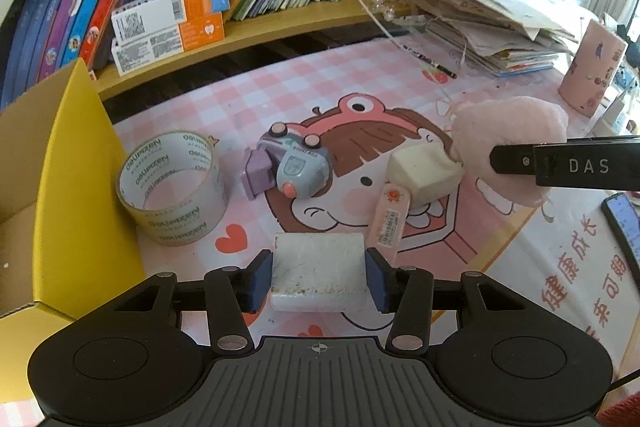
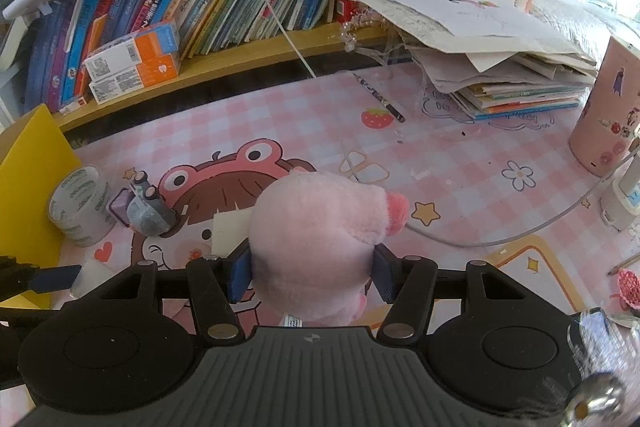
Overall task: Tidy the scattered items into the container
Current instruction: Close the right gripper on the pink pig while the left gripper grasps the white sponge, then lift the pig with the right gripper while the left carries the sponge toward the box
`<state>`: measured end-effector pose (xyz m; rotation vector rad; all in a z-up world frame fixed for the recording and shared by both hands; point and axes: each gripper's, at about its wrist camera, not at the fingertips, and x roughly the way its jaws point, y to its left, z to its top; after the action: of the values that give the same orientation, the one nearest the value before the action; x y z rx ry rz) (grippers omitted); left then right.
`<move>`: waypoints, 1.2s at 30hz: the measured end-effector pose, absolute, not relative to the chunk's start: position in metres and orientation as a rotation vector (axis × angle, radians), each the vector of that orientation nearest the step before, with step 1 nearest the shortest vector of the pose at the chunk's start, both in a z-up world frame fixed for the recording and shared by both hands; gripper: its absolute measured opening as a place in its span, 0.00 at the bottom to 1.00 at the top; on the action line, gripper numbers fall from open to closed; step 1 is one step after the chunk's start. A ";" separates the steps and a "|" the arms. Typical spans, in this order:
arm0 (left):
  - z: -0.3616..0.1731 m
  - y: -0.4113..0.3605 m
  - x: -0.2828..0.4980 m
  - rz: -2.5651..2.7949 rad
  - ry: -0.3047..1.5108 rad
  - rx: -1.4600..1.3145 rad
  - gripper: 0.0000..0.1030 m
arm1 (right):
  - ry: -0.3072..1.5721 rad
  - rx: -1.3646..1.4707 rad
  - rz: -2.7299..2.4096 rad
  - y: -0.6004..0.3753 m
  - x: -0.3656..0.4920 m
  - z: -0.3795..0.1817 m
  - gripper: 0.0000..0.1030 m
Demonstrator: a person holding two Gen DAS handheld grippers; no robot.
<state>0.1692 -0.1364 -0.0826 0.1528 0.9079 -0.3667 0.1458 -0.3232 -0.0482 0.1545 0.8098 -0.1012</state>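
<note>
Gripping a white block, the left gripper has its blue pads pressed to the block's two sides, low over the pink checked mat near the mat's left edge, just beside the yellow cardboard box. The right gripper is clamped on a pink plush toy, held above the mat's middle. Between them on the mat lie a tape roll, a toy car, a cream block and a pink eraser.
</note>
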 end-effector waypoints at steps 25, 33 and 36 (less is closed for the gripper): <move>-0.033 -0.131 0.114 -0.414 0.783 0.147 0.46 | 0.765 0.162 -0.102 -0.310 0.084 -0.021 0.55; -0.028 -0.128 0.097 -0.440 0.766 0.150 0.46 | 0.765 0.168 -0.115 -0.304 0.064 -0.017 0.55; -0.027 -0.125 0.089 -0.449 0.761 0.152 0.46 | 0.762 0.168 -0.118 -0.299 0.055 -0.016 0.55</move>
<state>0.0894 -0.1249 -0.0265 0.1517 0.7609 -0.4489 0.0554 -0.2988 -0.0156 0.1678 0.7619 -0.1178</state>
